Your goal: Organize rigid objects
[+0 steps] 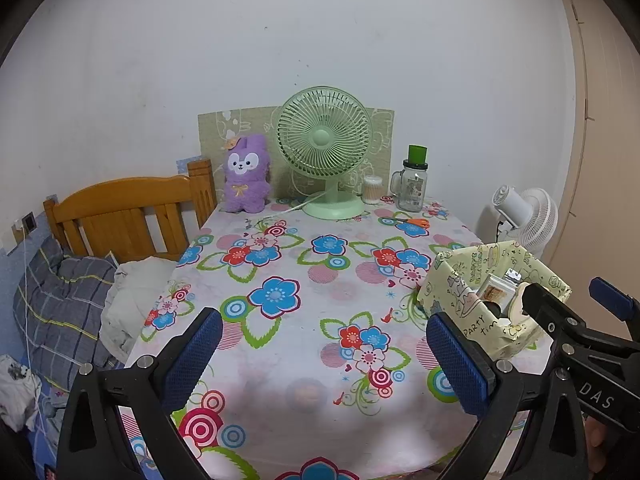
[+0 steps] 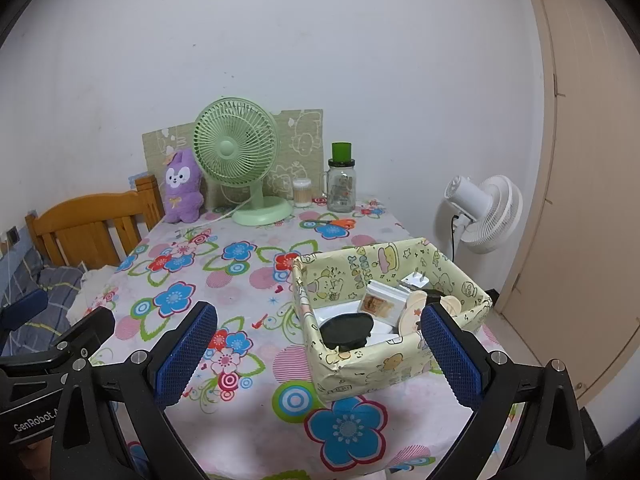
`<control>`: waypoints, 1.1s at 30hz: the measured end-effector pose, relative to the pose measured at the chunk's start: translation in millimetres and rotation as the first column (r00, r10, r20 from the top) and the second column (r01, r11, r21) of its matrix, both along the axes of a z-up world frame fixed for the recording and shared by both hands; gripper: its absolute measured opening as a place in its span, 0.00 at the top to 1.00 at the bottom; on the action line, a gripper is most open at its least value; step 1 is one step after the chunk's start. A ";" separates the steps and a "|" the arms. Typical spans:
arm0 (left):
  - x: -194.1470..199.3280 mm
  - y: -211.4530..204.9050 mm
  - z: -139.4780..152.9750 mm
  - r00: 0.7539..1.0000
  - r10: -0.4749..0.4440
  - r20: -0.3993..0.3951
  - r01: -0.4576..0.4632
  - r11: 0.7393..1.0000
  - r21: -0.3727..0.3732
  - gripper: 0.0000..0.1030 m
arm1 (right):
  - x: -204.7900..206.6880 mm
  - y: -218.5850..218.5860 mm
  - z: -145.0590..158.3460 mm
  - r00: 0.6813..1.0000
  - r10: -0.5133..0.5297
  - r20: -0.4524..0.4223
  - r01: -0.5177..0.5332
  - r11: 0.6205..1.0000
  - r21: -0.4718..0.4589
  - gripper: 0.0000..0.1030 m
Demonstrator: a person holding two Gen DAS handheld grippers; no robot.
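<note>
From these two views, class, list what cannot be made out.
- Box contents: in the left wrist view, the right tongs and the near wall hide most of them.
- Jar label: too small to read in either view.
- Scissors blades: tiny, blending into the tablecloth.
- Near table edge: behind the tongs in both views.

"What's behind the table?"

"I see a plain white wall (image 2: pixel 320 40). A beige door (image 2: pixel 592 200) is on the right, a wooden headboard (image 1: pixel 120 216) on the left beside a checked blanket (image 1: pixel 60 304)."

"And the floor?"

"I see pale floor (image 2: pixel 528 344) by a white fan (image 2: pixel 486 212)."
</note>
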State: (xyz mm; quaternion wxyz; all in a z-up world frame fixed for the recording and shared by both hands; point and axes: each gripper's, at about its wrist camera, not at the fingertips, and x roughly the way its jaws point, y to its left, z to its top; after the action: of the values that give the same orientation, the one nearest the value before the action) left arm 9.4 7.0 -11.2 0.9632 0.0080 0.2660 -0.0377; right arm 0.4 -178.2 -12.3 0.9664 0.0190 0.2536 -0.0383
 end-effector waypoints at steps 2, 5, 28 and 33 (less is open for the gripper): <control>0.3 -0.1 -0.3 1.000 -0.001 -0.001 0.001 1.000 -0.001 0.00 | 0.2 -0.2 -0.2 1.000 0.000 0.001 0.000 1.000 -0.001 0.00; -0.1 -1.4 -0.6 1.000 0.000 -0.002 0.000 1.000 0.000 0.00 | 0.1 -0.1 -0.2 1.000 0.000 -0.001 0.000 1.000 0.000 0.00; 3.7 -4.0 -5.1 1.000 0.002 -0.012 -0.002 1.000 -0.018 0.00 | 1.2 -0.8 -0.2 1.000 -0.001 -0.006 0.001 1.000 0.001 0.00; 4.0 -2.8 -5.2 1.000 0.006 -0.011 -0.006 1.000 -0.023 0.00 | 2.3 1.8 -0.6 1.000 0.003 -0.005 -0.003 1.000 0.000 0.00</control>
State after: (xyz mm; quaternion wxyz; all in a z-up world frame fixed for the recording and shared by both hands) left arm 13.3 4.3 -16.5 0.9619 -0.0042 0.2708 -0.0378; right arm 2.7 -176.4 -12.9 0.9657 0.0187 0.2562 -0.0370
